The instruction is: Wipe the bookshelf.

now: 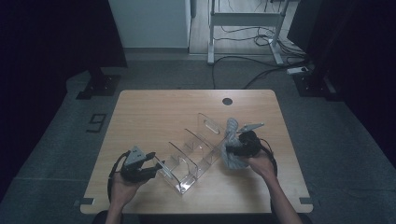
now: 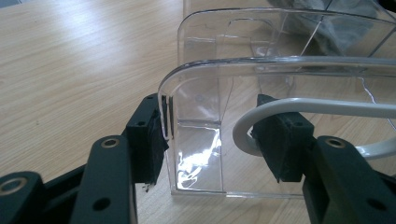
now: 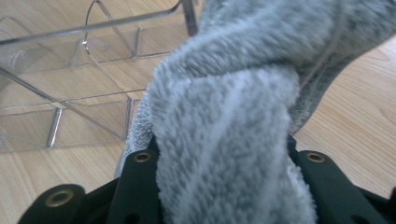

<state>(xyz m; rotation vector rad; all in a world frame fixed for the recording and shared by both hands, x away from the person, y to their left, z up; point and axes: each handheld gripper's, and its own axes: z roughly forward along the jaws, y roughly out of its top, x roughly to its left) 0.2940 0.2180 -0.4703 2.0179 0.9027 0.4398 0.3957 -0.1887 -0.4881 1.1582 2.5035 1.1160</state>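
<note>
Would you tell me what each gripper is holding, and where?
Right gripper: folded grey towel, at its lower end. Left gripper: clear organizer, at its end wall.

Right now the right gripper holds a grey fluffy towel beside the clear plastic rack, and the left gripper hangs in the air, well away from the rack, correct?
Not quite. The left gripper has its jaws around the end wall of the clear plastic rack, as the left gripper view shows. The right gripper does hold the grey fluffy towel.

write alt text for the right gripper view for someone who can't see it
A thick, fluffy grey towel is clamped between the two black jaws of the right gripper and bulges up over them. Behind it, at the upper left, a clear plastic divider rack sits on the light wooden table.
</note>
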